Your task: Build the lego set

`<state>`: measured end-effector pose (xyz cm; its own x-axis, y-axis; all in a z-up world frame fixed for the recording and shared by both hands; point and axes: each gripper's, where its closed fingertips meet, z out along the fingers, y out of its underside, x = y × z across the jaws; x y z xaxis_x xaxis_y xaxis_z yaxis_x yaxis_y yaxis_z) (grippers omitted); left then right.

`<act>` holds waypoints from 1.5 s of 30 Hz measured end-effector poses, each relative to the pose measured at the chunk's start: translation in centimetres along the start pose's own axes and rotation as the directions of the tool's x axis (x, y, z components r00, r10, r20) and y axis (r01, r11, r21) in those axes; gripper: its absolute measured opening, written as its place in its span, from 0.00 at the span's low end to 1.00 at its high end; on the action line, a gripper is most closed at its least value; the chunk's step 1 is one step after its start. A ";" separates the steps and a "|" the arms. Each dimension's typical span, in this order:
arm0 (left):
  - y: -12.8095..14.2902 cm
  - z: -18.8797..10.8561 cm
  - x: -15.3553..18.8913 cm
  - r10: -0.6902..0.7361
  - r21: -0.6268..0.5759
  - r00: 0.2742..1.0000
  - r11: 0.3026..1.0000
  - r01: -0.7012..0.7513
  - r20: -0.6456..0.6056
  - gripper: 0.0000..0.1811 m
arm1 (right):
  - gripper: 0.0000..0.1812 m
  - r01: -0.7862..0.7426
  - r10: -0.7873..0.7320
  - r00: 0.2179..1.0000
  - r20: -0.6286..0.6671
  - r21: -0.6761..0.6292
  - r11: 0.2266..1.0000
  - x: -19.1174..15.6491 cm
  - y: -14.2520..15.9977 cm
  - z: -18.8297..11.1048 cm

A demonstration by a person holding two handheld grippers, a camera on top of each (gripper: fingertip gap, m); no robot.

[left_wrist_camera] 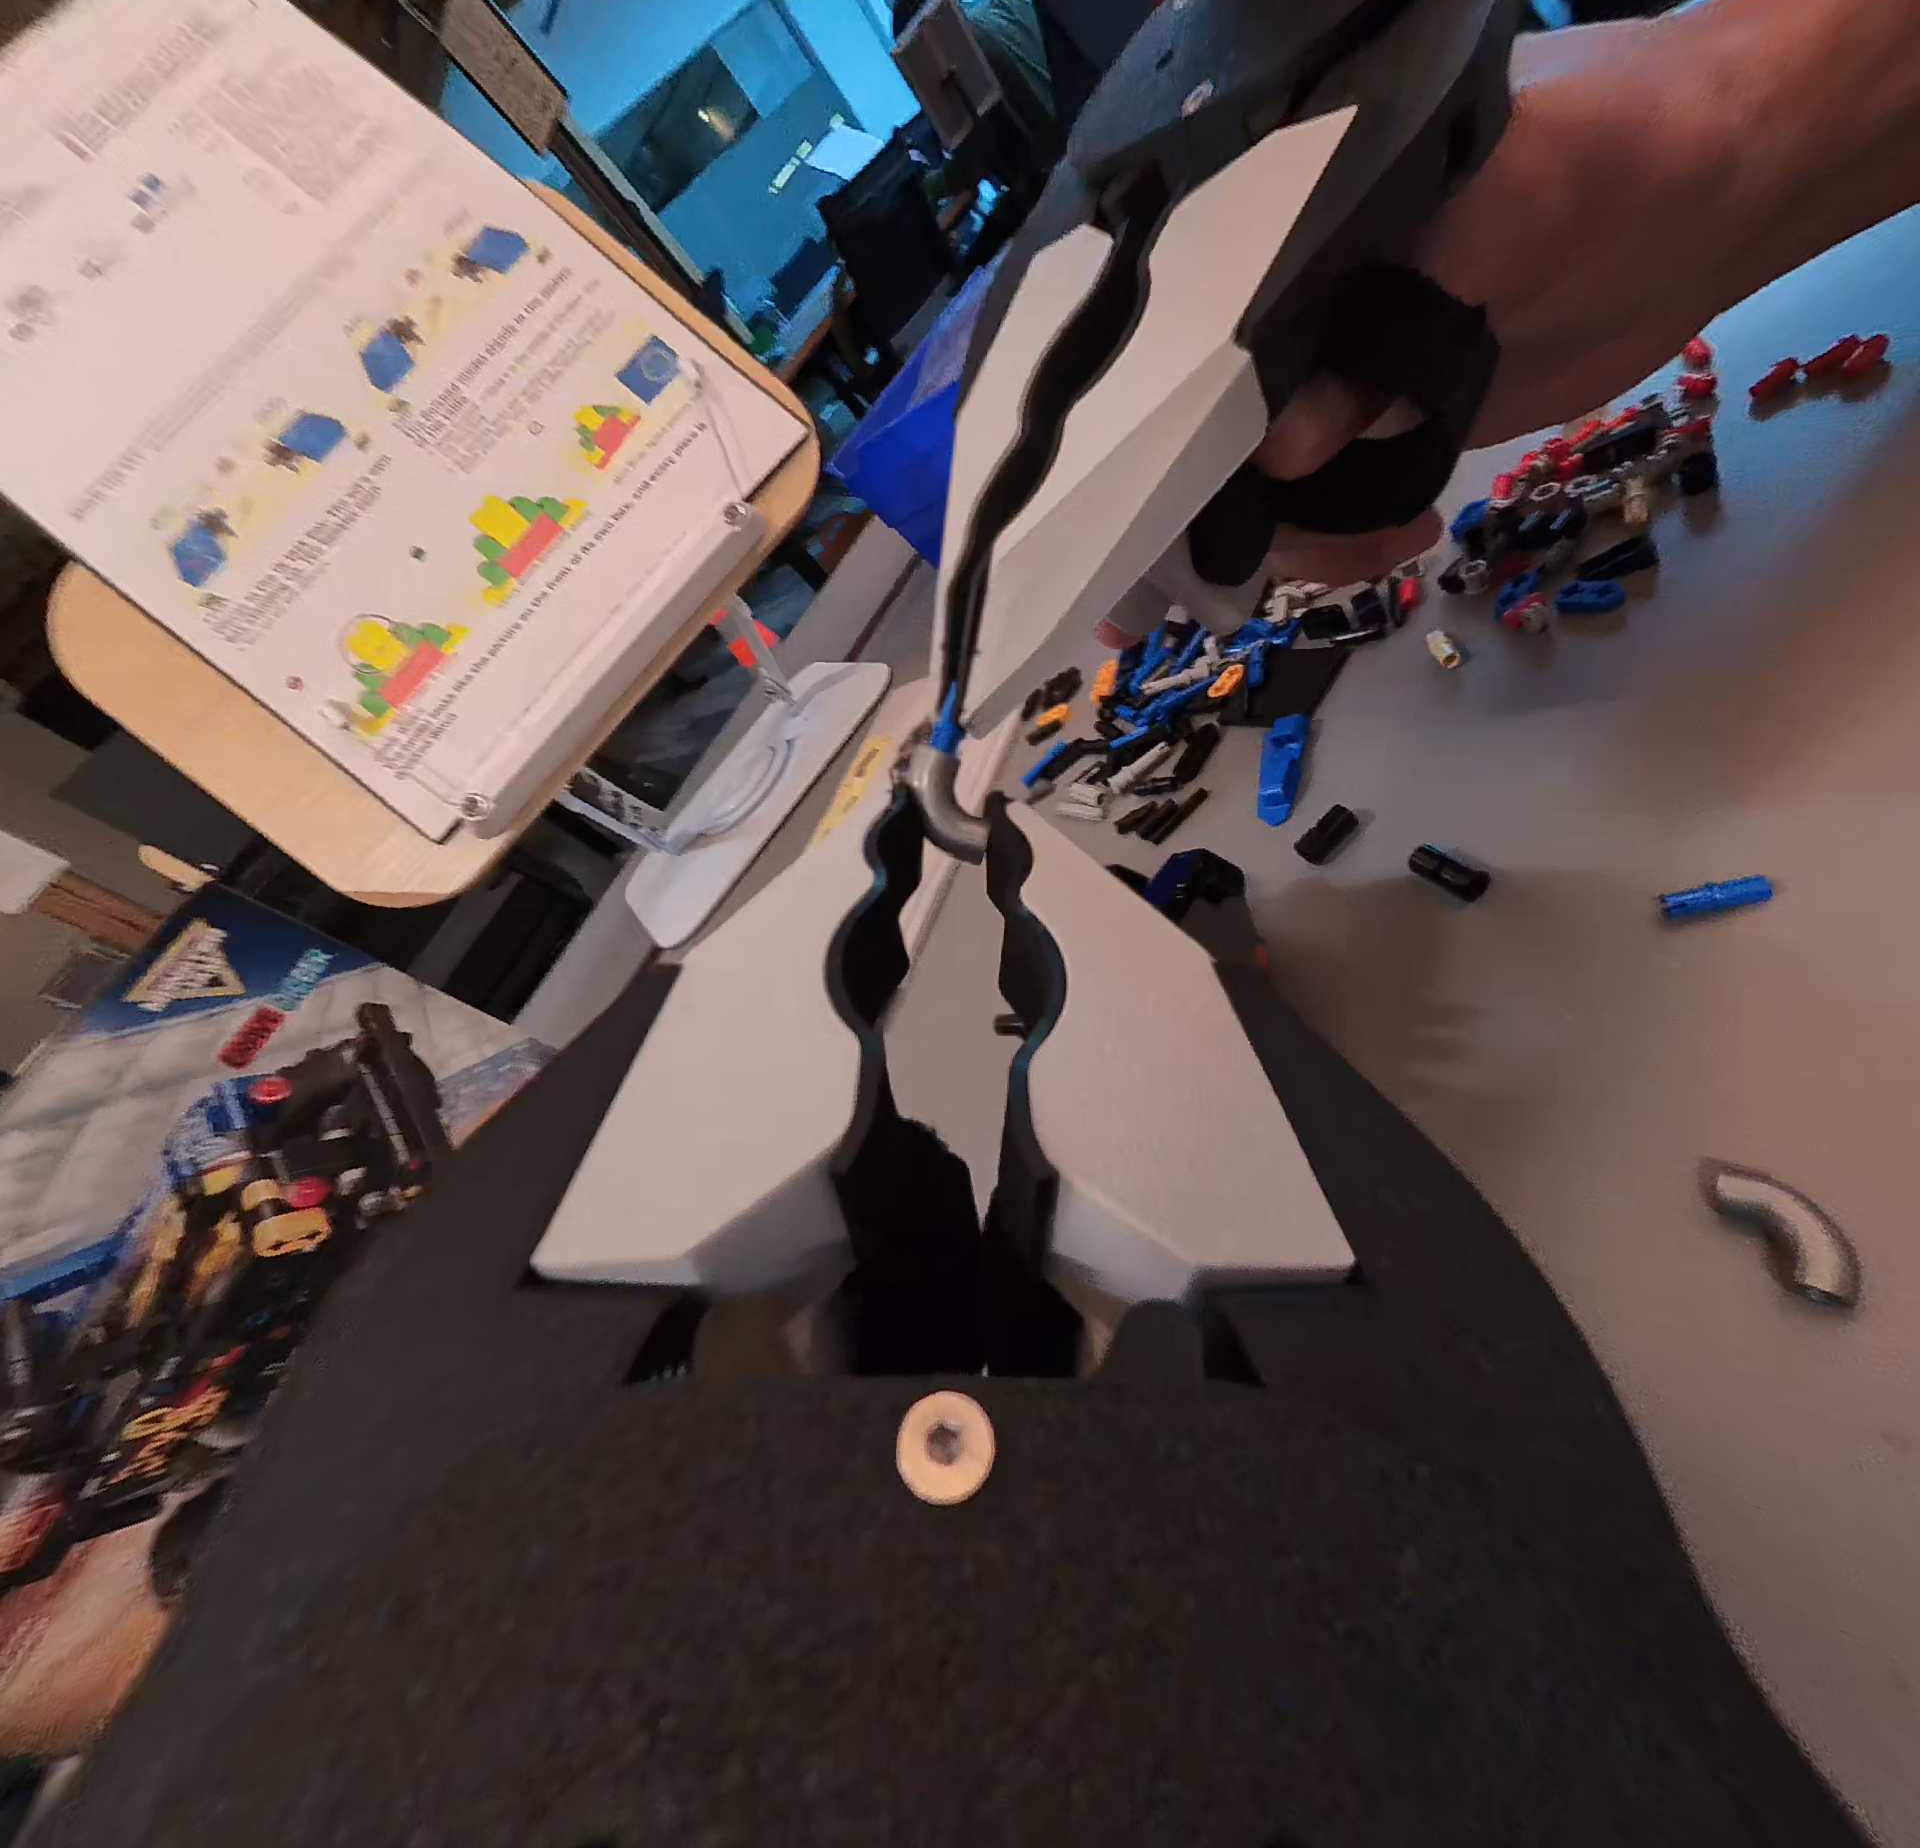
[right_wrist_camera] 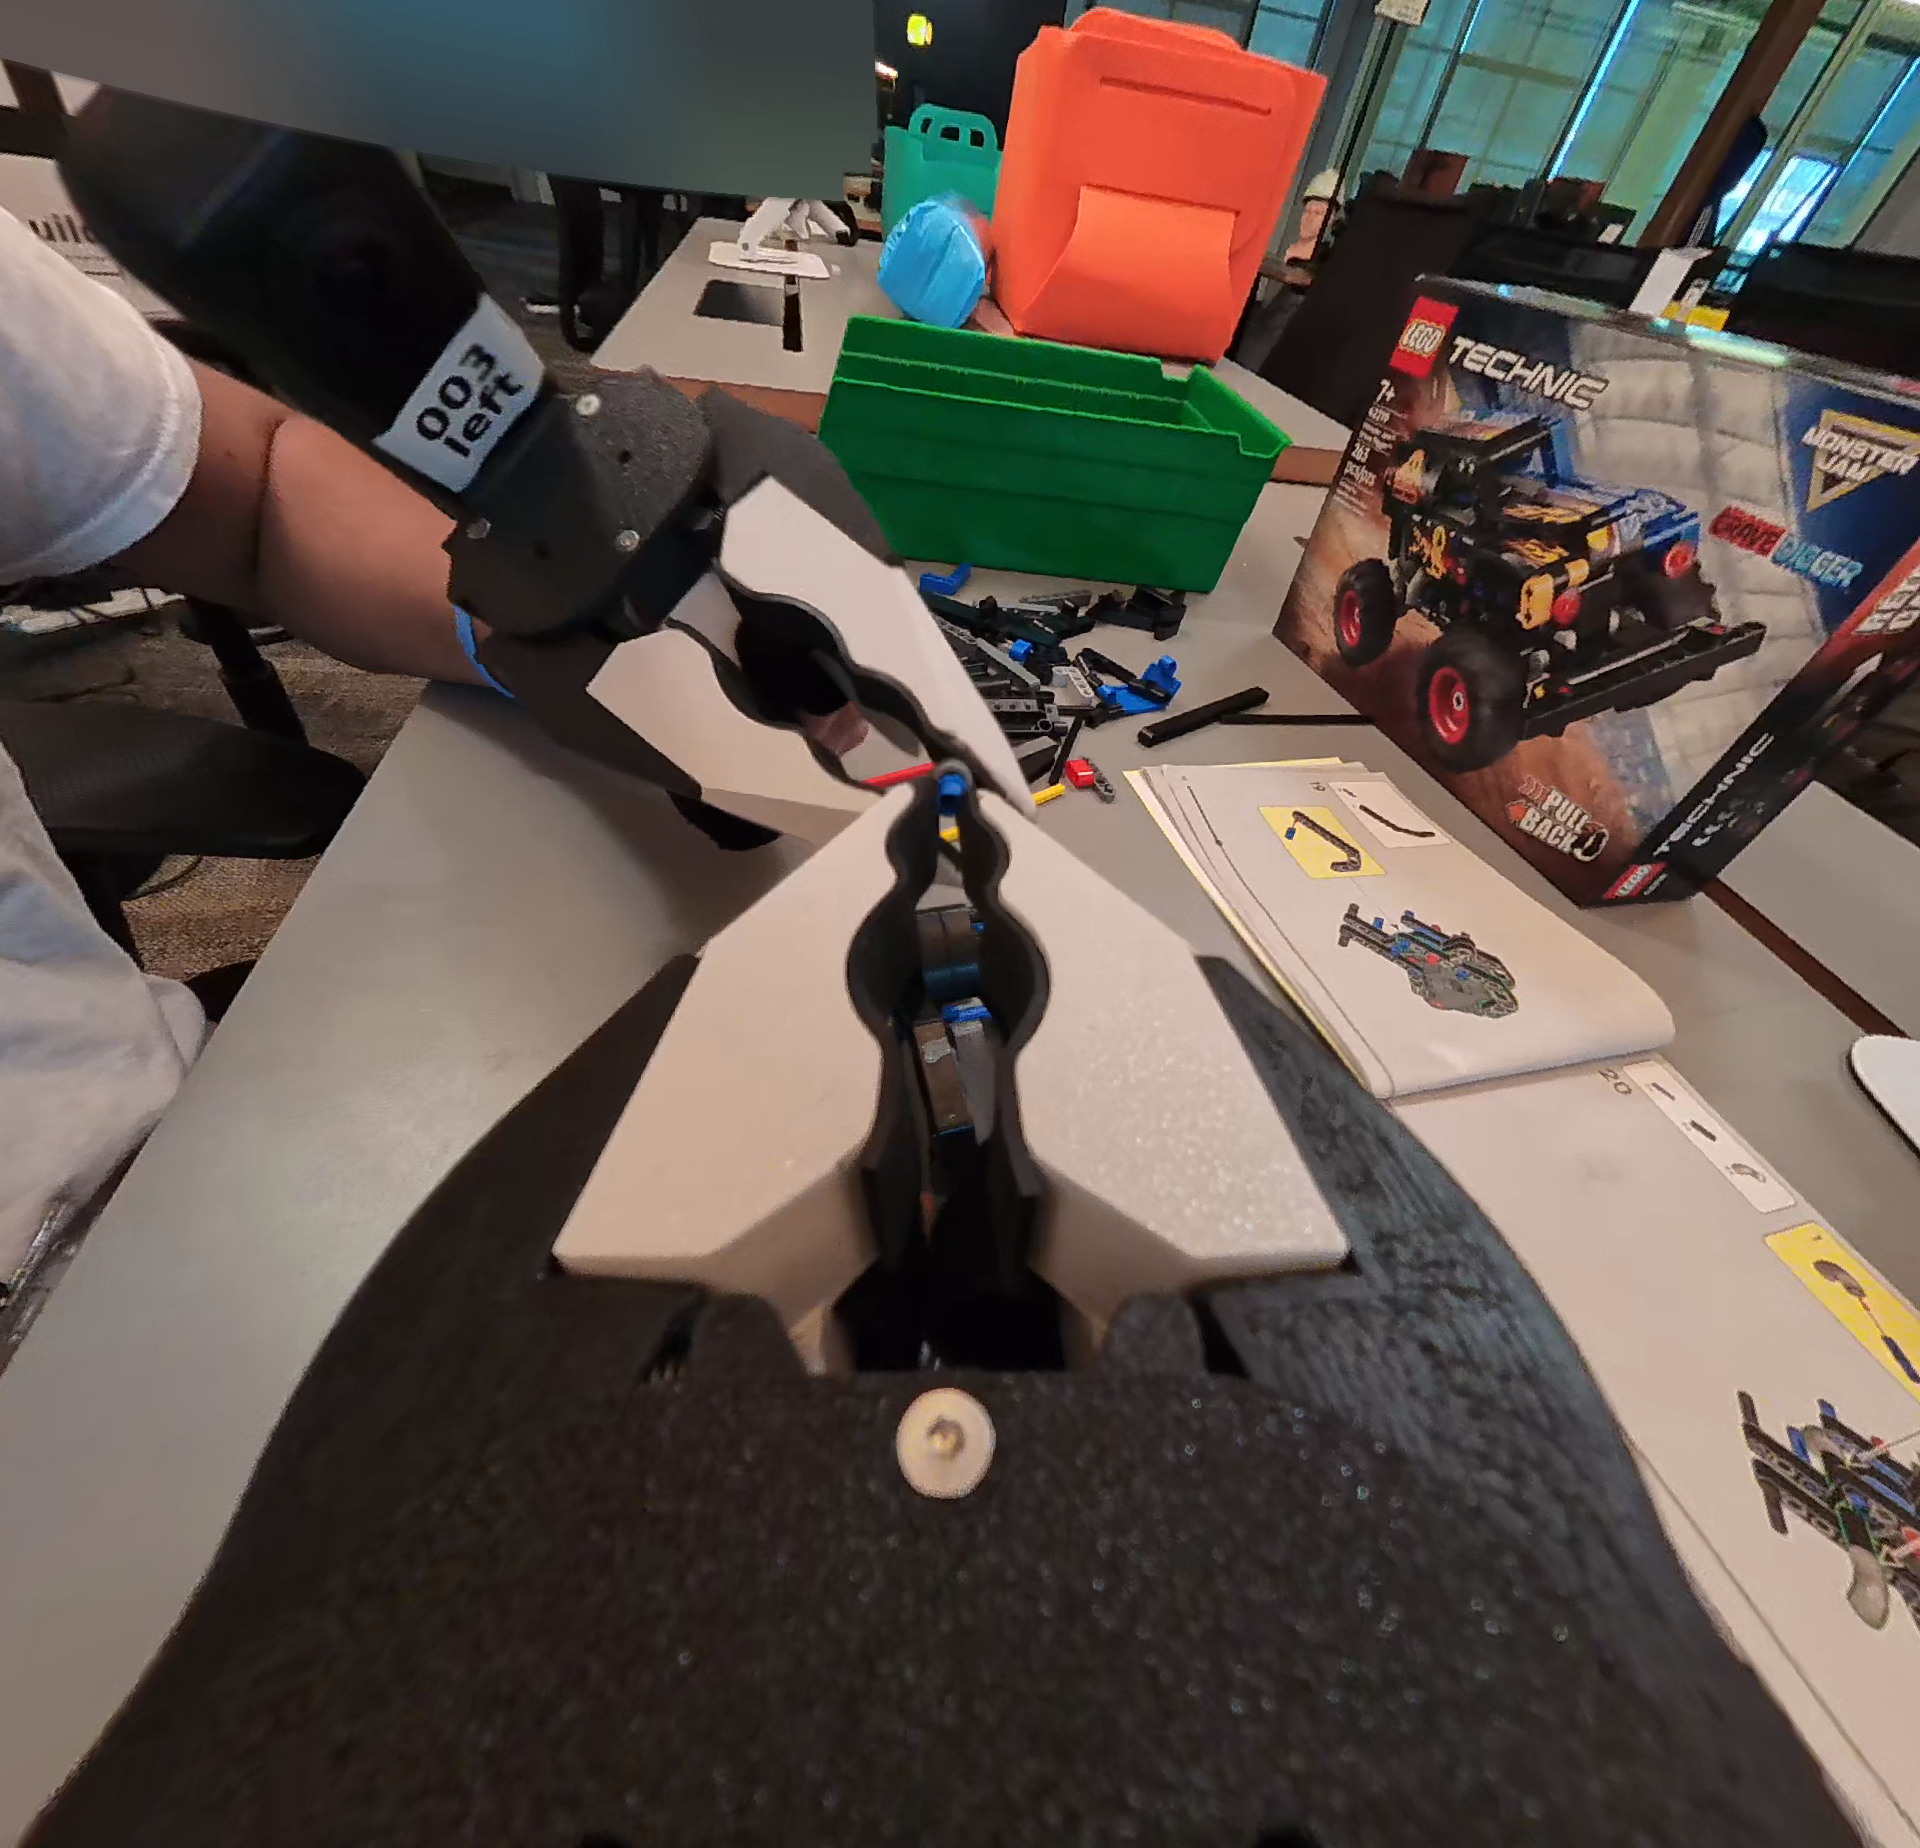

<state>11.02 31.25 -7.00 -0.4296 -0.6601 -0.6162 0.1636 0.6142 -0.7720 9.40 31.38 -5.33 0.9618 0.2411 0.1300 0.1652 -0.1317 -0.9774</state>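
Black foam-textured housing filled the bottom of both wrist views, with pale grey fingers reaching forward from it. At the tips of the left gripper (left_wrist_camera: pixel 951 822) sat a curved silver elbow piece (left_wrist_camera: pixel 948 809), pinched between the wavy black pads while the jaws behind it stood slightly parted. The right gripper (left_wrist_camera: pixel 951 702) came in from above, its fingers pressed nearly together on a small blue pin (left_wrist_camera: pixel 945 730) that met the top end of the silver piece. In the right wrist view the same blue pin (right_wrist_camera: pixel 950 783) showed at the tip of the closed fingers, with the left gripper (right_wrist_camera: pixel 940 764) angled in from the left to meet it just above the grey table (right_wrist_camera: pixel 436 967).

A bare forearm (right_wrist_camera: pixel 312 520) below a white sleeve led to the left gripper, and the right hand (left_wrist_camera: pixel 1621 271) wrapped its gripper's handle, a finger through a black loop.

Beyond the tips lay a loose scatter of blue, black and red Technic pieces (left_wrist_camera: pixel 1195 697), and a second silver elbow (left_wrist_camera: pixel 1782 1242) rested alone nearer the camera. An instruction sheet sat on a wooden stand (left_wrist_camera: pixel 644 645) to the left. The open instruction booklet (right_wrist_camera: pixel 1403 915), the set's box (right_wrist_camera: pixel 1600 593) and a green bin (right_wrist_camera: pixel 1039 458) lay farther off.
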 end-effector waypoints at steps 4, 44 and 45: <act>0.2 0.0 -0.4 0.056 -0.031 0.998 0.998 -0.054 0.039 0.05 | 0.02 0.022 -0.024 0.999 -0.035 -0.036 0.999 0.2 0.5 0.1; 1.5 0.6 0.8 -0.022 -0.054 0.997 0.998 0.019 -0.068 0.07 | 0.02 0.031 -0.044 0.996 -0.074 -0.161 0.986 0.5 2.3 0.4; 1.3 0.5 0.8 -0.023 -0.045 0.997 0.999 0.019 -0.070 0.06 | 0.02 0.037 -0.050 0.996 -0.074 -0.174 0.984 0.5 2.5 0.5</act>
<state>11.34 31.32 -8.55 -0.4943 -0.6419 -0.5862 0.1151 0.6201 -0.7760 10.17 31.61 -7.79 0.9658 0.1757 0.1907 0.2356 -0.2878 -0.9283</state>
